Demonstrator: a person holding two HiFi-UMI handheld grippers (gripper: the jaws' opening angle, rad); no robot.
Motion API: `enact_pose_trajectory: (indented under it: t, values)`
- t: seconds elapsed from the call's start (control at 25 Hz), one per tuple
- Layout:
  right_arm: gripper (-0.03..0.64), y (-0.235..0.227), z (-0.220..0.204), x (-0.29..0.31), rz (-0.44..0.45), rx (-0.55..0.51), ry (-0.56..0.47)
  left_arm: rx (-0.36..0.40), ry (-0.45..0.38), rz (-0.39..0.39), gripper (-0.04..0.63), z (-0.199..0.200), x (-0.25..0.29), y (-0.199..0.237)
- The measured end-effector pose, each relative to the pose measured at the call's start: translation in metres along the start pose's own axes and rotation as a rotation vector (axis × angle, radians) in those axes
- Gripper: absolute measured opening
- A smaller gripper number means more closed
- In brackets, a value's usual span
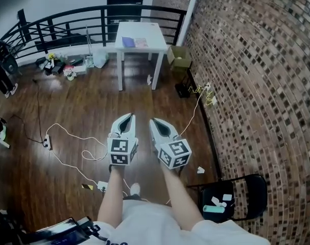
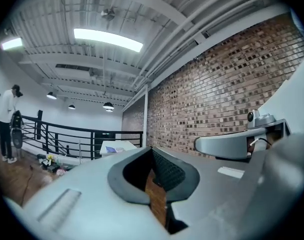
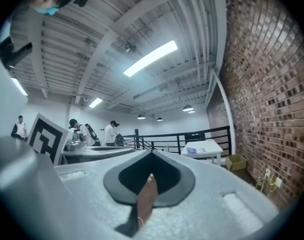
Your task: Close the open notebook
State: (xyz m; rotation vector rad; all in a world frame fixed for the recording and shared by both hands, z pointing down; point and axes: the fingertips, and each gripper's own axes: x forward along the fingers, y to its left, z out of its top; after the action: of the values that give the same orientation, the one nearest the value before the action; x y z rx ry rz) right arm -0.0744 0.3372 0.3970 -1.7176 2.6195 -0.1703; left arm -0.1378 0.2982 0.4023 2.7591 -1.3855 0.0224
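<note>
At the left, clutter (image 1: 68, 68) lies under the black railing (image 1: 63, 25) and a white cable (image 1: 68, 133) curls over the wood floor (image 1: 93, 101). The left tongs (image 1: 127, 116) and the right tongs (image 1: 153, 121) are both closed tight, holding nothing. Well ahead of them the open notebook (image 1: 135, 42) lies on the white desk (image 1: 159, 37), open floor between. A cardboard box (image 1: 180, 56), the brick wall (image 1: 257, 75) and a black chair (image 1: 235, 198) edge the right side.

A table (image 1: 150, 33) and box (image 1: 181, 56) stand at the floor's (image 1: 88, 106) far edge. A chair (image 1: 237, 194) stands at its right edge
</note>
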Motion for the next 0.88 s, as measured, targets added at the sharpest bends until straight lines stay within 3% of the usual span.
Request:
enact_pose_trajectory:
  t: [0.16,0.4,0.68,0.88]
  values:
    - [-0.011,-0.012,0.007,0.061,0.038,-0.013,-0.012,-0.007,-0.018,-0.001,0.017,0.004,0.052,0.033]
    - [-0.011,-0.067,0.005,0.123,-0.004,0.021,0.017,-0.049,0.015,-0.039,0.017,-0.005,0.111,0.064]
    - [-0.011,-0.143,-0.002,0.215,0.032,0.058,0.02,-0.042,0.011,0.054,0.017,-0.011,0.205,0.118]
    - [-0.011,-0.23,0.031,0.308,0.042,0.081,-0.039,0.0,-0.007,0.083,0.017,0.015,0.312,0.158]
